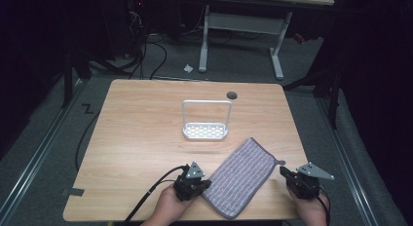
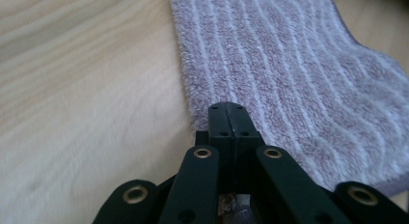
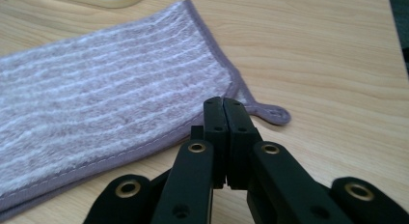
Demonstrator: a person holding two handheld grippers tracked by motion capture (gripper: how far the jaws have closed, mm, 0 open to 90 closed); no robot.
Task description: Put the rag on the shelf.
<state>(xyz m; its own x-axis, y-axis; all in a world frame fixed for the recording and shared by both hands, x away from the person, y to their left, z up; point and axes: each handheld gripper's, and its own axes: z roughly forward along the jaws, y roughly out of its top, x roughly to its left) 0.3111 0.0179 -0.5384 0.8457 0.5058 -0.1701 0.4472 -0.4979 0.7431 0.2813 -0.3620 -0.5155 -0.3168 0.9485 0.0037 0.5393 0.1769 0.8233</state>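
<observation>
Left gripper (image 1: 207, 184): low at towel's (image 1: 243, 176) near-left edge, jaws pressed together, possibly nipping its hem. Right gripper (image 1: 284, 171): jaws together, empty, beside the towel's hanging loop (image 3: 275, 114). Towel flat on wooden table (image 1: 141, 133); white rack (image 1: 206, 120) behind; dark room.

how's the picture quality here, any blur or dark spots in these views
High view: the table is evenly lit, the room around it nearly black, and the white rack looks a little overexposed. Left gripper view: the wood at left is smeared and soft, while the striped towel pile stays fairly crisp. Right gripper view: the towel's hanging loop is sharp, the far edge soft.
</observation>
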